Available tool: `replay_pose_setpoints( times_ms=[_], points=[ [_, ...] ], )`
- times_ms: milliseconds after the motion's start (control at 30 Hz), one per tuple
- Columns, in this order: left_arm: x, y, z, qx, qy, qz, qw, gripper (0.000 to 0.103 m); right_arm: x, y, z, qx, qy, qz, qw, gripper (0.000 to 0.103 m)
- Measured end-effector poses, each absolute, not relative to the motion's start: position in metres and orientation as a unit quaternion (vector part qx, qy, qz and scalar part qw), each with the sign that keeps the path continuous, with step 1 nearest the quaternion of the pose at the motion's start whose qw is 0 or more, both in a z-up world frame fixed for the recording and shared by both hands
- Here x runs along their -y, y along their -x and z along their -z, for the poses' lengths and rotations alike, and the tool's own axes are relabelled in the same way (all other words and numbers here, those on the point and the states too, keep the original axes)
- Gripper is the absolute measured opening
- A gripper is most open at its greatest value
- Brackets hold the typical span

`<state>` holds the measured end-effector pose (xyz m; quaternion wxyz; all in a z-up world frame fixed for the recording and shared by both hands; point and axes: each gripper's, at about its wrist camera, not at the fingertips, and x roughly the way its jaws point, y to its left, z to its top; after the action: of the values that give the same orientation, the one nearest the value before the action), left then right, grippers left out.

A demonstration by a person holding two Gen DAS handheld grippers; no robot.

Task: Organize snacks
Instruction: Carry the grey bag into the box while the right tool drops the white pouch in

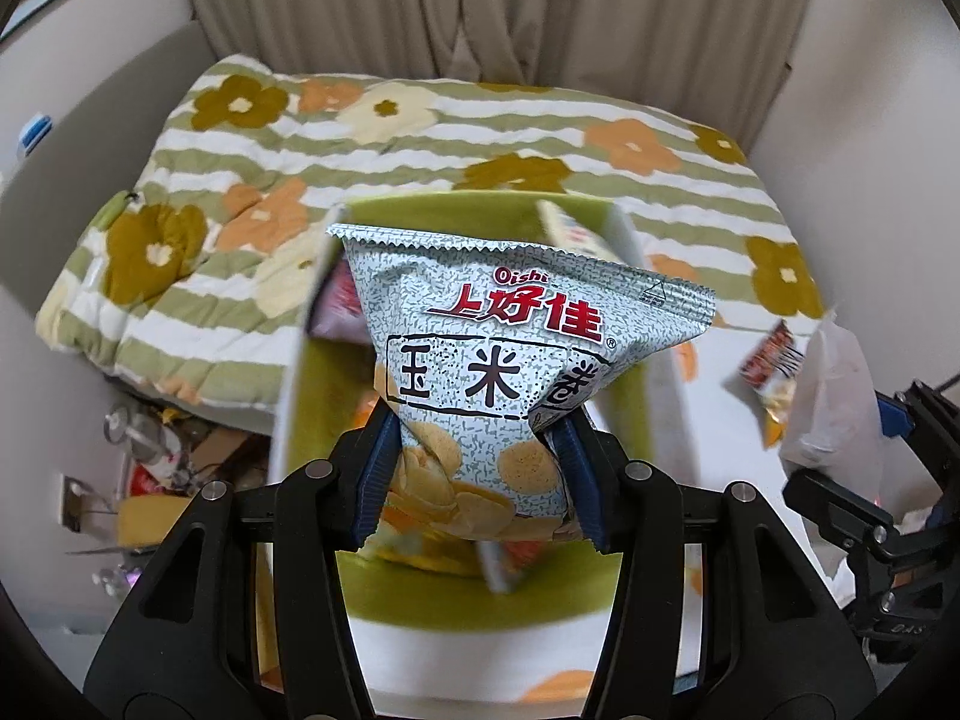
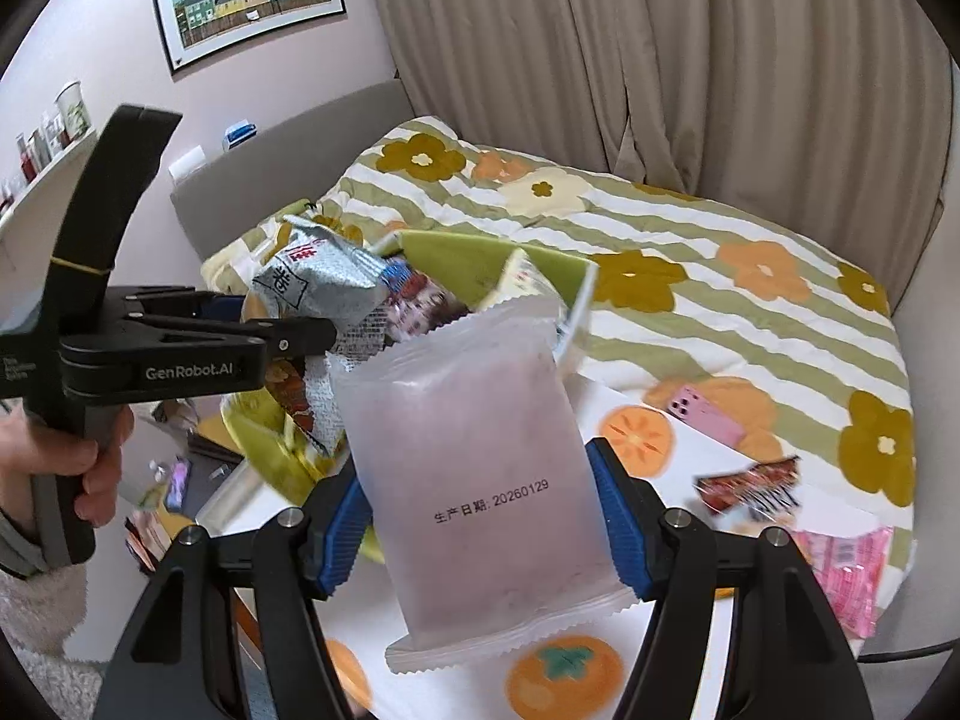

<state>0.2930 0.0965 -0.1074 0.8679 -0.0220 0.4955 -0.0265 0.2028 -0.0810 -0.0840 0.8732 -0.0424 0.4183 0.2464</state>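
Observation:
My left gripper is shut on the lower part of a grey speckled Oishi corn snack bag, which hangs over a white-walled box with a green lining. Other packets lie inside the box. In the right wrist view the same bag sits in the left gripper, held by a person's hand above the box. My right gripper is shut on a frosted pale-pink packet with a printed date, just right of the box. That packet shows at the right edge of the left wrist view.
On the persimmon-print tablecloth lie a red-and-black snack packet, a pink packet and a pink phone. A bed with a floral striped quilt stands behind, curtains beyond. Clutter lies on the floor left of the table.

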Motion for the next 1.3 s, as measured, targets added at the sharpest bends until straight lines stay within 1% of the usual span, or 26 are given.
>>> replay_pose_setpoints(
  times_ms=[200, 233, 300, 333, 367, 500, 667, 867, 1067, 1100, 1133, 1167, 1200, 1300],
  points=[
    [-0.131, -0.337, 0.128, -0.520, 0.029, 0.049, 0.852, 0.047, 0.047, -0.234, 0.093, -0.431, 0.023, -0.224, 0.874, 0.064],
    [-0.133, -0.343, 0.132, -0.525, 0.026, 0.053, 0.849, 0.050, 0.043, -0.239, 0.095, -0.433, 0.019, -0.218, 0.874, 0.064],
    [-0.134, -0.352, 0.141, -0.533, 0.009, 0.055, 0.844, 0.071, 0.038, -0.246, 0.098, -0.438, 0.012, -0.207, 0.875, 0.064],
    [-0.133, -0.355, 0.146, -0.534, -0.004, 0.054, 0.844, 0.099, 0.036, -0.248, 0.100, -0.441, 0.007, -0.201, 0.875, 0.064],
    [-0.134, -0.356, 0.148, -0.531, -0.009, 0.057, 0.845, 0.103, 0.035, -0.250, 0.102, -0.444, 0.004, -0.195, 0.875, 0.064],
    [-0.141, -0.348, 0.154, -0.532, -0.018, 0.071, 0.843, 0.103, 0.031, -0.257, 0.113, -0.460, -0.011, -0.171, 0.871, 0.064],
    [-0.148, -0.317, 0.141, -0.495, -0.032, 0.073, 0.865, 0.103, 0.025, -0.256, 0.121, -0.479, -0.024, -0.143, 0.866, 0.064],
    [-0.154, -0.308, 0.144, -0.494, -0.034, 0.086, 0.864, 0.103, 0.022, -0.252, 0.115, -0.484, -0.044, -0.107, 0.867, 0.064],
    [-0.157, -0.300, 0.151, -0.496, -0.041, 0.093, 0.862, 0.103, 0.016, -0.257, 0.132, -0.495, -0.064, -0.085, 0.862, 0.065],
    [-0.157, -0.299, 0.154, -0.499, -0.043, 0.094, 0.861, 0.103, 0.015, -0.256, 0.134, -0.490, -0.070, -0.089, 0.864, 0.068],
    [-0.158, -0.298, 0.156, -0.502, -0.042, 0.097, 0.858, 0.102, 0.013, -0.256, 0.136, -0.486, -0.070, -0.090, 0.867, 0.080],
    [-0.159, -0.295, 0.160, -0.505, -0.037, 0.101, 0.856, 0.103, 0.011, -0.254, 0.137, -0.484, -0.066, -0.088, 0.868, 0.089],
    [-0.160, -0.293, 0.163, -0.507, -0.033, 0.103, 0.855, 0.103, 0.008, -0.251, 0.139, -0.481, -0.060, -0.085, 0.870, 0.102],
    [-0.164, -0.286, 0.172, -0.512, -0.028, 0.103, 0.852, 0.102, 0.002, -0.240, 0.144, -0.482, -0.052, -0.086, 0.871, 0.102]
  ],
)
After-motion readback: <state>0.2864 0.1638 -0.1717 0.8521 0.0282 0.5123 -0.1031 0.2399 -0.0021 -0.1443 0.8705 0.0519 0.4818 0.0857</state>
